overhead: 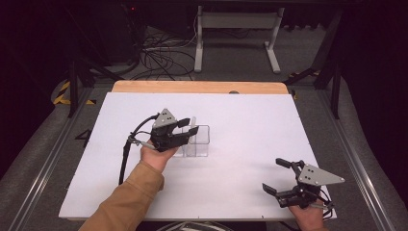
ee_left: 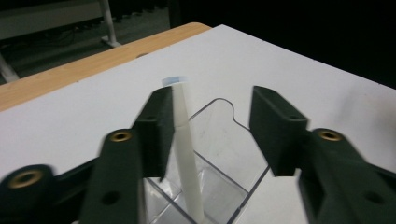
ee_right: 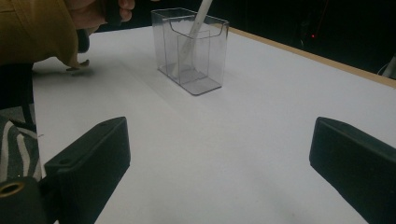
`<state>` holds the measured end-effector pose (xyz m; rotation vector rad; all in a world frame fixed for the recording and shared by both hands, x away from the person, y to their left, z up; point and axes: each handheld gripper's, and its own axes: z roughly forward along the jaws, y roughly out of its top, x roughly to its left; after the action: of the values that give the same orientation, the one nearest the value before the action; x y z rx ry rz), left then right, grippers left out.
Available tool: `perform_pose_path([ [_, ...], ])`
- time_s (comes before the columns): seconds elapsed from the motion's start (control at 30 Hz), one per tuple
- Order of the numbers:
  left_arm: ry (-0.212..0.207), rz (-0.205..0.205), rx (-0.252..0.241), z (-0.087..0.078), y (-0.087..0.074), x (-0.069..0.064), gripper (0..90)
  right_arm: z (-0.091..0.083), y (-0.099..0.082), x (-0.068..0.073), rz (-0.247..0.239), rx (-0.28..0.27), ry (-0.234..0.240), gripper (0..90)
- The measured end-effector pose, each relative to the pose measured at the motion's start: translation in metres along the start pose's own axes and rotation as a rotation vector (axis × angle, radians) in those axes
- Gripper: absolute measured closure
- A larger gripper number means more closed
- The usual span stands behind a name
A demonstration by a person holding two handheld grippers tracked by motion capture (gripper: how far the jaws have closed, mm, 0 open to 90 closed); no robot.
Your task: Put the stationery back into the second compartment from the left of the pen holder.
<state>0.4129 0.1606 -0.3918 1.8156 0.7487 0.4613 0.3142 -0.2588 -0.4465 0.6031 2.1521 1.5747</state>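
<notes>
Left gripper: forearm in a tan sleeve reaching forward, jaws spread over one clear plastic holder mid-table, pinching nothing. One white stick, smooth and slim, leans inside the holder, close by one jaw. Right gripper: low at the near right table edge, jaws spread wide, empty.

One clear holder, one white pen, two tools.
</notes>
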Motion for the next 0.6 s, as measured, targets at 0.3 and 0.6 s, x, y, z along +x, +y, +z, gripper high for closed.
perform_pose_path([
  [0.3, 0.019, 0.016, -0.062, -0.032, 0.010, -0.005, 22.1, 0.010, 0.004, -0.003, -0.008, 0.000, 0.021, 5.6],
  [0.6, -0.009, 0.057, -0.074, -0.053, 0.013, -0.013, 13.2, 0.011, 0.004, -0.001, -0.006, 0.007, 0.024, 5.5],
])
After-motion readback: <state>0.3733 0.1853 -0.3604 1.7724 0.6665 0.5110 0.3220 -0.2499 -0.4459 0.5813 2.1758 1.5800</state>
